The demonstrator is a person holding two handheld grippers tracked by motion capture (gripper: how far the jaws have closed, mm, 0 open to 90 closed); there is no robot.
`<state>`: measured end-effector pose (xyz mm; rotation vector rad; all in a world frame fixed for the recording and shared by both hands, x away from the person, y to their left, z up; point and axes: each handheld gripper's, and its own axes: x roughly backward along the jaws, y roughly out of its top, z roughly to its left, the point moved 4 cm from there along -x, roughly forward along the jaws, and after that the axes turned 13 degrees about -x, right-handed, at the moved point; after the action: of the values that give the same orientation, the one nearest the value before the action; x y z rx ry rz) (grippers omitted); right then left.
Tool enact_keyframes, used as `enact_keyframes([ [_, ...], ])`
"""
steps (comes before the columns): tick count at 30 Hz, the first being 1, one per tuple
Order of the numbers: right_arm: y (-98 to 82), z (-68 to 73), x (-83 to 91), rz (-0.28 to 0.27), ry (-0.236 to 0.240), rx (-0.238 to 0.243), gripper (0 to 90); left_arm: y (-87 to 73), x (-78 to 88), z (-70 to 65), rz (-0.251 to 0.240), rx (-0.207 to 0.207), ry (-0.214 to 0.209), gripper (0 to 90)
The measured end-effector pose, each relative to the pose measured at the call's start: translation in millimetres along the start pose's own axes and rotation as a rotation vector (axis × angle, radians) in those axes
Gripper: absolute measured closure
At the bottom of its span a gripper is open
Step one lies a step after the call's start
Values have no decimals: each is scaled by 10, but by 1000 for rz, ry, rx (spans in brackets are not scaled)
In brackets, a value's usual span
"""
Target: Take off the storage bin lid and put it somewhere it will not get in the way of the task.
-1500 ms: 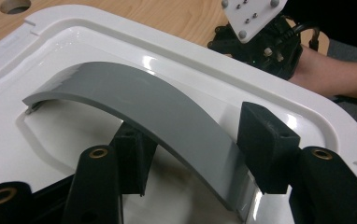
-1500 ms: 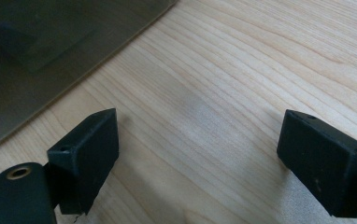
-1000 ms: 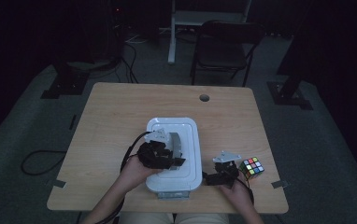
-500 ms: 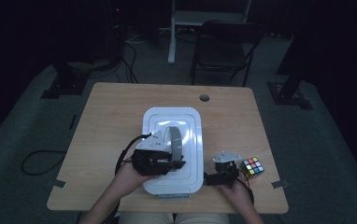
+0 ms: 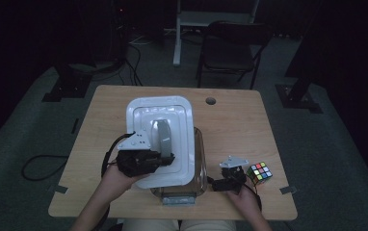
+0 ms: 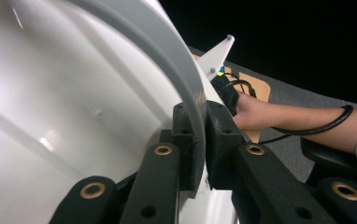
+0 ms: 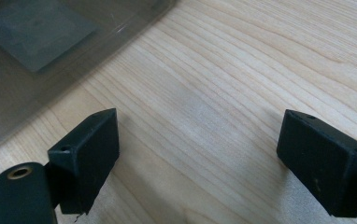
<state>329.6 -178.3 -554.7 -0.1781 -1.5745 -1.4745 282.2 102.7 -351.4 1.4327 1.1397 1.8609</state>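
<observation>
A white lid [image 5: 172, 110] with a grey handle strip [image 5: 162, 134] hangs tilted above a clear plastic bin [image 5: 200, 159], uncovering the bin's right side. My left gripper [image 5: 165, 156] is shut on it. In the left gripper view its jaws [image 6: 202, 135] pinch the grey strip [image 6: 167, 60] beside the lid's white surface [image 6: 50, 93], and they have just been closing tighter on it. My right gripper [image 5: 216, 184] rests low on the wooden table [image 5: 235, 125] at the bin's right. It stands open [image 7: 197, 154], with bare wood between the jaws and the bin's wall [image 7: 36, 70] beside them.
A colourful puzzle cube [image 5: 259, 172] lies just right of the right gripper. The table has a cable hole [image 5: 211, 101] at the back. A chair [image 5: 230, 48] and stand feet are on the floor beyond. The right forearm [image 6: 289, 121] crosses behind the lid.
The left gripper has raised the lid off the bin and carried it to the left, exposing the bin's right side. The right gripper has stayed put.
</observation>
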Motion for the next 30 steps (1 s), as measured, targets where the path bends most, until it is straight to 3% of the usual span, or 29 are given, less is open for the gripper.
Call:
enact_keyframes([
  [3,0,0,0,0,-1,0,127,-28,53,25,4,5,15,854],
  [11,0,0,-1,-1,0,0,127,-203,415,173,0,58,62,855],
  [14,0,0,-1,-1,0,0,127,-285,518,215,7,72,67,856],
  [18,0,1,-1,-1,0,-1,127,-389,680,260,-12,78,54,855],
  [21,1,0,-1,-1,0,0,127,-499,802,317,-29,93,68,855],
  [23,1,0,-1,-2,0,0,127,-576,884,331,-55,71,72,854],
  [25,1,-1,-1,-2,0,1,127,-660,967,328,-115,34,32,853],
  [30,1,-1,-2,-2,0,0,127,-875,957,393,-59,44,63,853],
])
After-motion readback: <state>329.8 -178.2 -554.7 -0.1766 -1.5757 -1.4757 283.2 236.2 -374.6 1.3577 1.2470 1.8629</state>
